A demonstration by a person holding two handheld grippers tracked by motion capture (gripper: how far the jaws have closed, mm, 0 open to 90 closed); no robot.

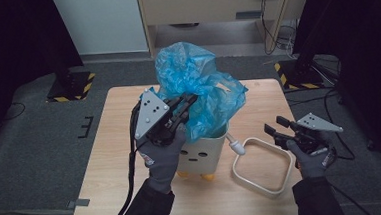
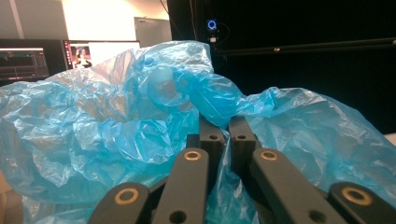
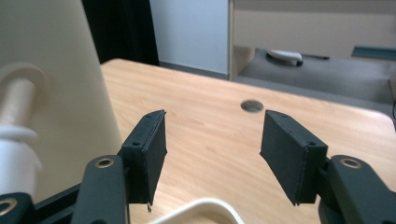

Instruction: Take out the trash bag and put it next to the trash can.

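The left gripper (image 1: 186,105) is pinching the crinkled blue plastic bag (image 1: 197,87) above the cream bin (image 1: 206,154), near the table's (image 1: 108,192) centre, while the right gripper (image 1: 277,127) is waiting wide open, holding nothing, by the right edge.

Crumpled translucent blue plastic bag (image 1: 197,87), billowing up from cream bin (image 1: 204,154), mid-table

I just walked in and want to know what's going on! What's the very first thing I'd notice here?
The big crinkly blue plastic bag puffing up out of the cream bin with a little face, in the middle of the wooden table. The left hand-held gripper pinches the bag from the left side. To the right, a cream square ring lies flat beside the open right hand-held gripper.
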